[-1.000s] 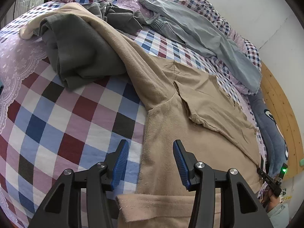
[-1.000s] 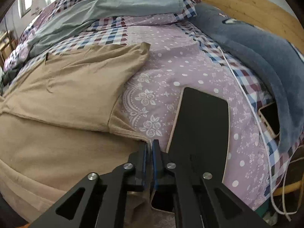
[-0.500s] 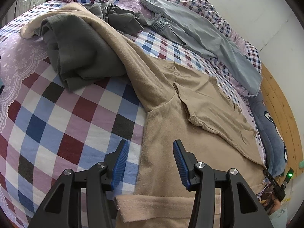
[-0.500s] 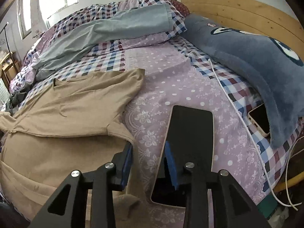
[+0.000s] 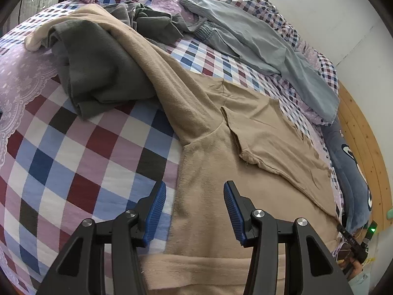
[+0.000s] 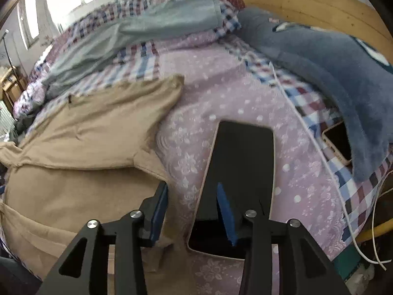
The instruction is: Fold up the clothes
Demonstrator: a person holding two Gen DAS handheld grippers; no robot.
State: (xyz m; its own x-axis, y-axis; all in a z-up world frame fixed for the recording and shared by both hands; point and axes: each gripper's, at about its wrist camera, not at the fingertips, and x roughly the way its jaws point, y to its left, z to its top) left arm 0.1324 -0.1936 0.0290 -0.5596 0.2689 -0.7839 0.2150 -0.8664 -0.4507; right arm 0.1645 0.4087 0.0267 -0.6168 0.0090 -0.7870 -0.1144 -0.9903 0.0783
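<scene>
Your left claw (image 5: 194, 205) hung with its blue pads wide apart over the near left edge of the tan shirt (image 5: 245, 147) — gripping nothing. The shirt lay spread across the checked bed (image 5: 73, 147), one sleeve running up to the far left over a dark grey garment (image 5: 98, 68). Your right claw (image 6: 191, 211) was also apart and empty, its left pad above the shirt's near right edge, its right pad above a black tablet (image 6: 243, 162) lying just beside the shirt.
</scene>
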